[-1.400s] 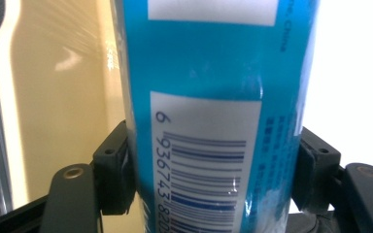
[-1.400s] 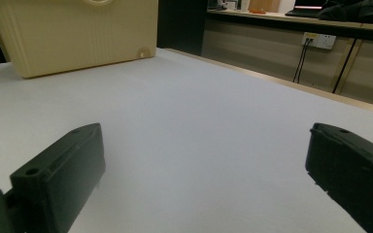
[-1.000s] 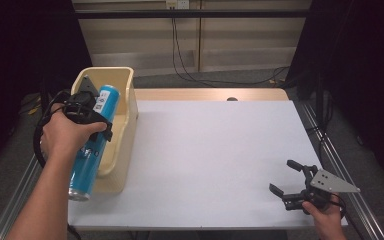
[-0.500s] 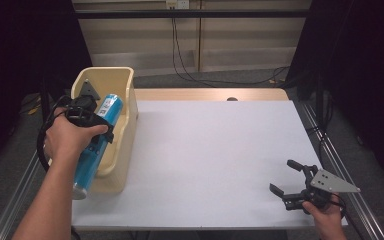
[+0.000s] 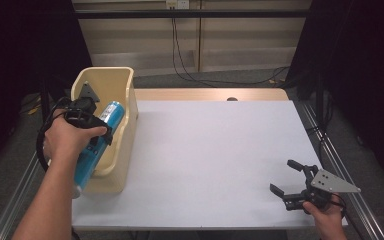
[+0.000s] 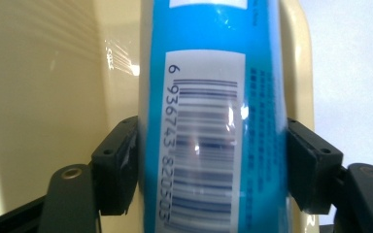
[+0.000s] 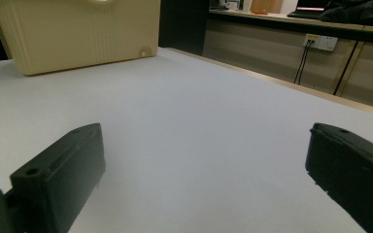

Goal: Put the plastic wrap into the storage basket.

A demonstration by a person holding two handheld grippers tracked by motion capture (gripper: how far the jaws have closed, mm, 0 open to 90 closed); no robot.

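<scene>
Firmly between fingers: blue can.

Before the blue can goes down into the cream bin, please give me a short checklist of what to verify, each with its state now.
1. Left gripper closed on the blue can: ok, a pad presses on each side of it.
2. Can over the cream bin: ok, its top end lies over the opening, tilted.
3. Whole can inside the bin: not ok, its lower end sticks out past the near rim.
4. Room inside the bin: cannot tell, the hand and the can hide most of the floor.
5. Right gripper out of the way: ok, it is open and far off near the white table's right corner.
</scene>
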